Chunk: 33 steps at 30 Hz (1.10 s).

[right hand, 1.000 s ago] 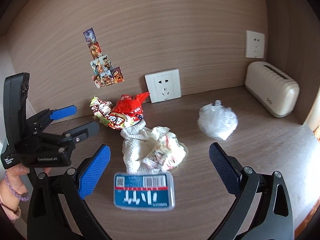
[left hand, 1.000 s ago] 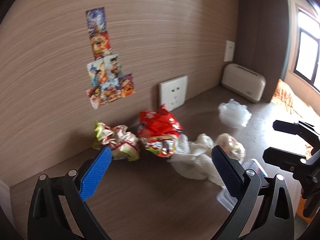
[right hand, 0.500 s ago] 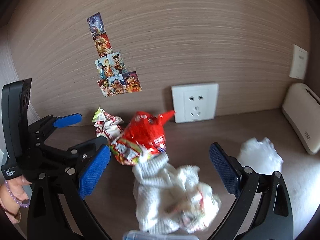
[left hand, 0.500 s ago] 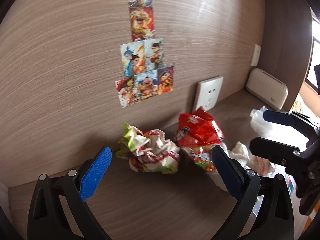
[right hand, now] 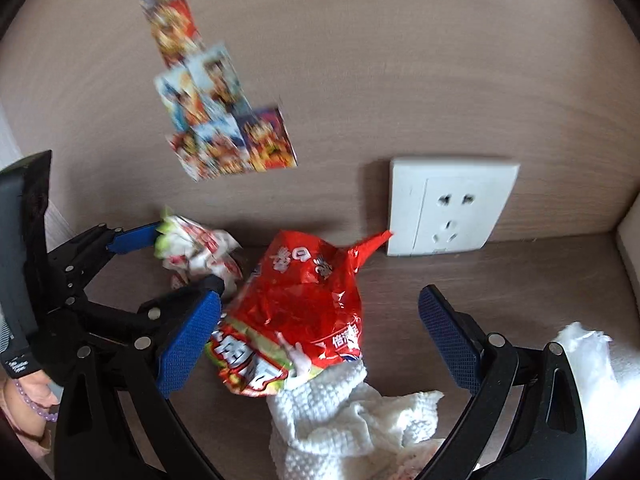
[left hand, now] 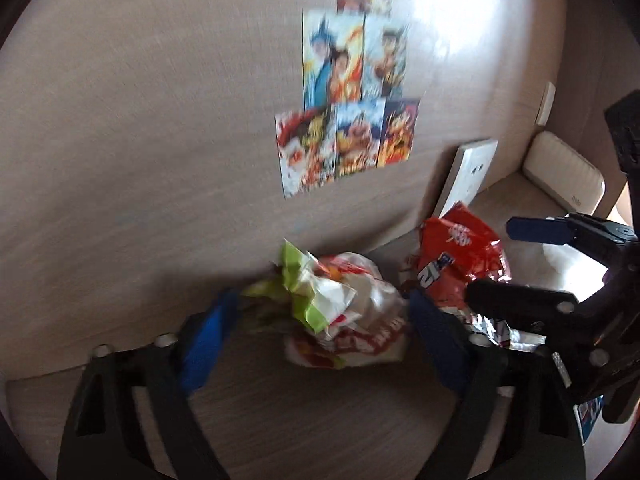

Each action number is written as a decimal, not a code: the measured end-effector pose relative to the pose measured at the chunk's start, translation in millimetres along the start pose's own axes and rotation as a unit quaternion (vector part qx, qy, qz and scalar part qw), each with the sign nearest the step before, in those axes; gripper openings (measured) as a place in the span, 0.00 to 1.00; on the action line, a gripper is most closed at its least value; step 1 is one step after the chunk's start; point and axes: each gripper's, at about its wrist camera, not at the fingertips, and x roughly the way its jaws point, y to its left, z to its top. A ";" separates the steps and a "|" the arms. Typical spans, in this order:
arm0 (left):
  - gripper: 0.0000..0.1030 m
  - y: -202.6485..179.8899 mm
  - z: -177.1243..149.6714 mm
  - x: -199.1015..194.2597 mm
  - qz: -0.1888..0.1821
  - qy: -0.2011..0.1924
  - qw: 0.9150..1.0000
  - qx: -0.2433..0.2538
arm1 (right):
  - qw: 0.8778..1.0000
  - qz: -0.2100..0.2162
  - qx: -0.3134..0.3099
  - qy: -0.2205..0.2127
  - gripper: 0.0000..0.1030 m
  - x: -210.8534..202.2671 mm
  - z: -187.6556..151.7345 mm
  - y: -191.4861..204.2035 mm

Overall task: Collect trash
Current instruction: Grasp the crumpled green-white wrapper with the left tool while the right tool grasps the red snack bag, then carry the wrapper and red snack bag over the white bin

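A crumpled white, green and red wrapper (left hand: 340,312) lies on the brown desk against the wall. It sits between the blue pads of my left gripper (left hand: 322,324), whose jaws are closing; the pads stand at its two ends and no squeeze shows. In the right wrist view the left gripper (right hand: 188,256) spans the same wrapper (right hand: 200,244). A red snack bag (right hand: 296,308) lies between the wide-apart pads of my open right gripper (right hand: 318,340), close to the left pad. In the left wrist view the right gripper (left hand: 490,260) hangs over that red bag (left hand: 456,256).
A white paper towel (right hand: 340,412) lies just in front of the red bag, a clear plastic bag (right hand: 588,360) to its right. A wall socket (right hand: 448,208) and cartoon stickers (right hand: 224,136) are on the wall. A white device (left hand: 564,172) stands far right. A hand (right hand: 28,400) with a bead bracelet holds the left gripper.
Both grippers moved in toward the wall and lower. The left jaws narrowed around the crumpled wrapper. The right gripper shifted from over the paper towel to the red bag.
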 end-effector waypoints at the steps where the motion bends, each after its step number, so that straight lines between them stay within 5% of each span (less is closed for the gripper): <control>1: 0.69 -0.3 0.0 5.4 0.002 0.008 1.000 0.003 | 1.000 0.006 0.001 0.011 0.96 5.8 1.9 0.2; 3: 0.66 2.6 0.2 8.6 -0.007 0.012 1.000 -0.003 | 0.999 0.019 0.009 0.026 0.94 13.7 5.3 -2.3; 5: 0.62 5.4 0.9 9.3 -0.017 0.011 1.000 -0.012 | 0.998 0.041 0.020 0.042 0.64 20.7 7.6 -6.5; 8: 0.55 6.2 -1.9 5.2 -0.022 0.008 1.000 -0.007 | 0.997 0.047 0.022 0.064 0.59 29.2 6.4 -8.9; 14: 0.52 1.9 -1.5 -26.6 -0.030 -0.009 0.999 -0.010 | 1.000 0.025 -0.019 0.004 0.58 -9.1 7.7 15.4; 22: 0.52 -40.5 8.5 -122.5 -0.028 -0.079 0.996 0.029 | 0.995 0.004 -0.001 -0.101 0.58 -120.9 6.5 9.9; 28: 0.52 -93.0 5.9 -176.7 -0.064 -0.113 0.989 0.076 | 0.988 -0.013 0.038 -0.152 0.58 -204.3 -20.1 -8.9; 33: 0.52 -150.6 -3.2 -202.4 -0.115 -0.121 0.979 0.121 | 0.979 -0.066 0.067 -0.180 0.58 -268.5 -63.4 -26.0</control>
